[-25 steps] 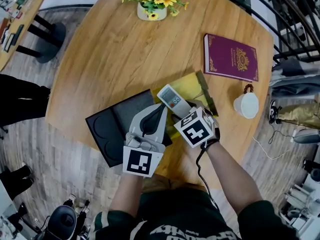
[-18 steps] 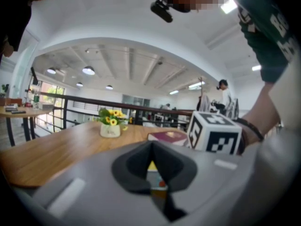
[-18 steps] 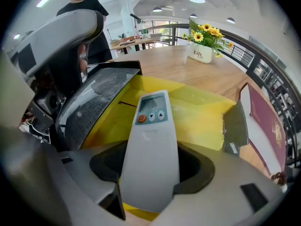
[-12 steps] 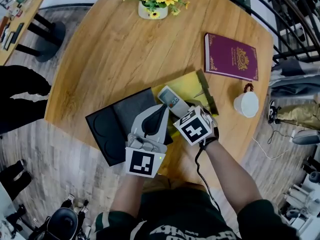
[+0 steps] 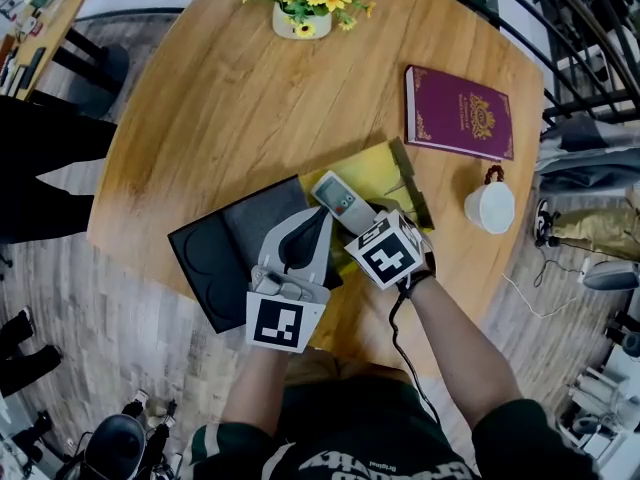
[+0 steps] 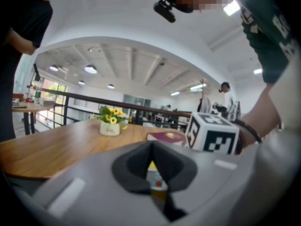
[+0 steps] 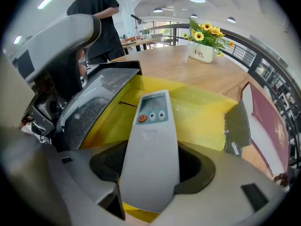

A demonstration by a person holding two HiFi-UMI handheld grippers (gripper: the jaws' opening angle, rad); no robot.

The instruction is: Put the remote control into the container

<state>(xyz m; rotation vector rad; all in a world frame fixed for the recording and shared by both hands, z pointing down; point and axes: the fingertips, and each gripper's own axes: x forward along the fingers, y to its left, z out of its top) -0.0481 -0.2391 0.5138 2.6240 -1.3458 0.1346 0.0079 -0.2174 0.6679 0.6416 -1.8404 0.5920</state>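
The right gripper has its jaws pinching the near end of a slim white plastic remote control with a small screen and an orange button. The remote's button end sticks out past the jaws over the inside of the container. Whether it touches the lining cannot be told.

The container, an open dark-sided box with a bright yellow lining, lies on the round wooden worktop close to its near edge, just in front of the person. A flat black panel with round hollows lies against the container on the side toward the worktop's left edge.

The left gripper hovers over that black panel, just beside the right gripper. Its jaws are pressed together at the tips with nothing between them, and only a thin slit below the tips shows a sliver of the remote and the yellow lining.

A maroon hardback book with gold ornament lies toward the worktop's right edge. A white cup stands nearer along that same edge. A white pot of sunflowers stands at the far edge
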